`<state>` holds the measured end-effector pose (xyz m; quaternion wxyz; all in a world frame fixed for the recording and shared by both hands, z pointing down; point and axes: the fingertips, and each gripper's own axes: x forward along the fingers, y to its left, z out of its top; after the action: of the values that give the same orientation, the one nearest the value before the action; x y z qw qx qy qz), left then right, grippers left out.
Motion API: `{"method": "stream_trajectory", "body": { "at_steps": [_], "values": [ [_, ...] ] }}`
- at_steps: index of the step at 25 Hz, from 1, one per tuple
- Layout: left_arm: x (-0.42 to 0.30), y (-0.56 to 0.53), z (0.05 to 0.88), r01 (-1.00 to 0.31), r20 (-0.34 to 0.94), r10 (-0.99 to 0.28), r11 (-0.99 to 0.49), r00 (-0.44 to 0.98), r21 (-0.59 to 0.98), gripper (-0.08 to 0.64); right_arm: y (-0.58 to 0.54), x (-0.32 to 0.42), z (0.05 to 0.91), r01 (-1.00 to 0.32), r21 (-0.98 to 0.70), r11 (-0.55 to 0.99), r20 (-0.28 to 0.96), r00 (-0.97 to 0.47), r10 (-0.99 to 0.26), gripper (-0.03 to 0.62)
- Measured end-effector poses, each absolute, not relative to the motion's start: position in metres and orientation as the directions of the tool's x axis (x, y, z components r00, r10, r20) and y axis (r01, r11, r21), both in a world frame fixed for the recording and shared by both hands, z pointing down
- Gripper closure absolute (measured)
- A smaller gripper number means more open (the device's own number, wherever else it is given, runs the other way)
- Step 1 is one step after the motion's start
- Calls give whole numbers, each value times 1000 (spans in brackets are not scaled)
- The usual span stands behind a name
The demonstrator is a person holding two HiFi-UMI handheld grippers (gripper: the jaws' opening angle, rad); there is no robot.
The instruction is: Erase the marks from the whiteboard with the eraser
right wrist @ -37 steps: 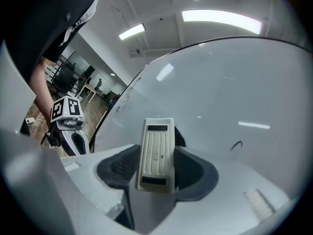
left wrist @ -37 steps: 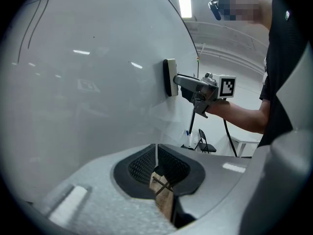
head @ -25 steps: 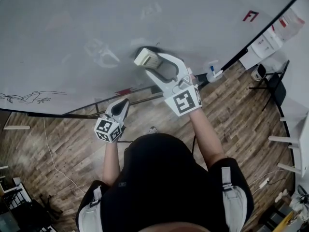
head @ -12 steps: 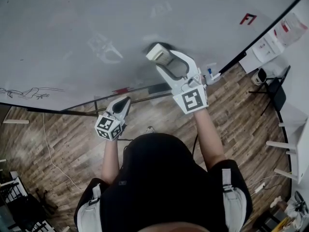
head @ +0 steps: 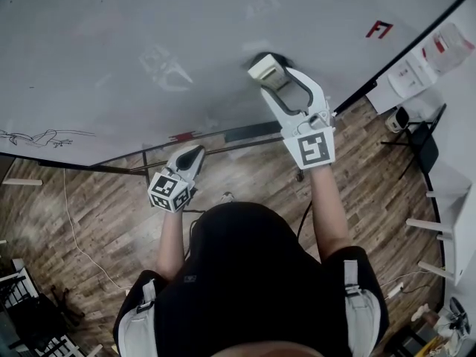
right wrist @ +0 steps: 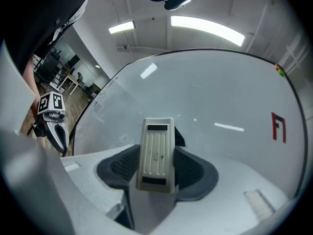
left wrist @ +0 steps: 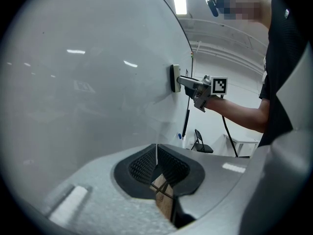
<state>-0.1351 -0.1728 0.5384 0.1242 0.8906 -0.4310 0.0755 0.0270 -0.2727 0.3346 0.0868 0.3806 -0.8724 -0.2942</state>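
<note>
A large whiteboard (head: 149,21) fills the upper part of the head view. My right gripper (head: 274,76) is shut on a cream eraser (head: 264,68), pressed flat against the board; the same eraser (right wrist: 156,153) sits between the jaws in the right gripper view. A red mark (head: 378,29) lies up and right of the eraser, also as the red mark (right wrist: 279,127). A black scribble (head: 41,137) sits at the board's lower left. My left gripper (head: 191,155) hangs low by the board's bottom edge, jaws together, holding nothing.
A faint smudged patch (head: 167,69) shows left of the eraser. Below the board is wood flooring (head: 97,214) with a cable. A black chair (head: 416,129) and white tables (head: 454,222) stand at the right.
My right gripper has slid the eraser rightward and slightly up along the board. The left gripper has stayed near the board's lower edge.
</note>
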Motion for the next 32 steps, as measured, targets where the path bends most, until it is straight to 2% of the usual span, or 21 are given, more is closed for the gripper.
{"method": "stream_trajectory", "body": {
  "at_steps": [7,17,32],
  "values": [
    [-141,-171,541,-791,228,-758,-588,611,169,540,-273,28,319,-635,593,494,-94,-665,-741,367],
    [-163,-167,553,-798,244,-759,-575,603,182,540,-265,-18,330,-619,567,544,-73,-695,-715,368],
    [-191,-170,564,-806,270,-759,-563,592,186,540,-251,-99,377,-499,555,665,22,-790,-612,368]
  ]
}}
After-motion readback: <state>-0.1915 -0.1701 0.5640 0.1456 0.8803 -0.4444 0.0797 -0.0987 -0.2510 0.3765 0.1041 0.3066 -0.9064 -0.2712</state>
